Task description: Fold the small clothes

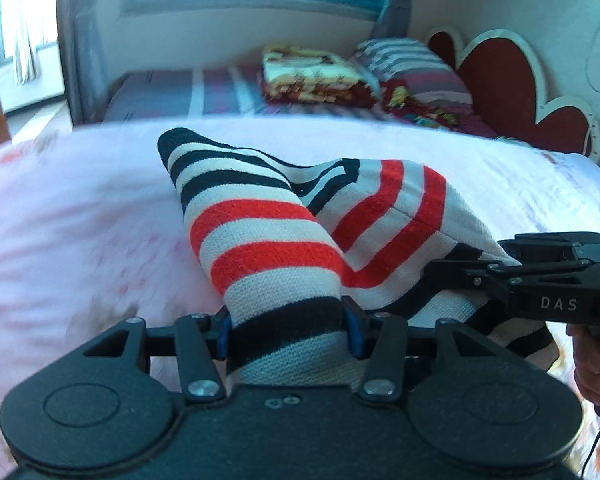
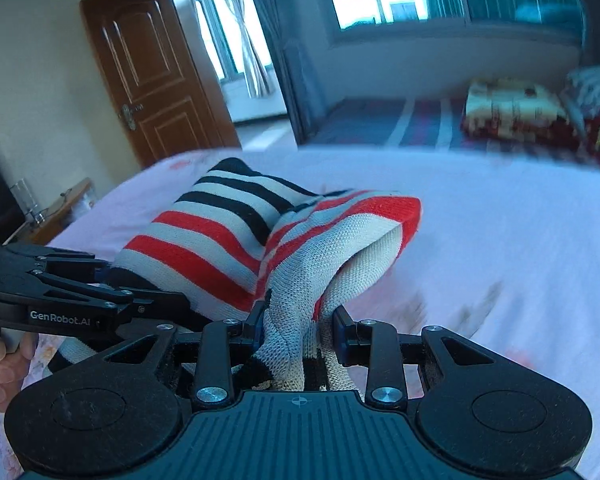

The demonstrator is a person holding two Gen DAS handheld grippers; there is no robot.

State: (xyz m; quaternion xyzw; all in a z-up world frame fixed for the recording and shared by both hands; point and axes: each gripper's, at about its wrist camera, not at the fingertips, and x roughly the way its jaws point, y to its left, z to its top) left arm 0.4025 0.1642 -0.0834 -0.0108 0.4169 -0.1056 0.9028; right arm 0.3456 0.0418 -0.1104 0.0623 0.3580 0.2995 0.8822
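Both the left hand-held gripper [image 1: 288, 330] and right hand-held gripper [image 2: 298, 334] are clamped on the red, black and white striped knit garment [image 1: 260, 216] above the pink bed sheet [image 1: 80, 208], so uneven pulling could skew the fold.

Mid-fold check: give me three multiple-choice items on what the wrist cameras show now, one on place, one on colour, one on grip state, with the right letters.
1. Where does the far end of the striped garment lie?
A. on the pink bedsheet
B. on the floor
C. on a chair

2. Which stripe colours does the garment carry on its pale ground?
A. green and yellow
B. red and black
C. blue only

3. What is the state of the two grippers?
A. both open, clear of the cloth
B. only the left holds cloth
C. both closed on the garment

Answers: 1 A, the far end rests on the sheet in both views. 2 B, red and black bands show clearly. 3 C, cloth is pinched between the fingers of the left gripper and of the right gripper.
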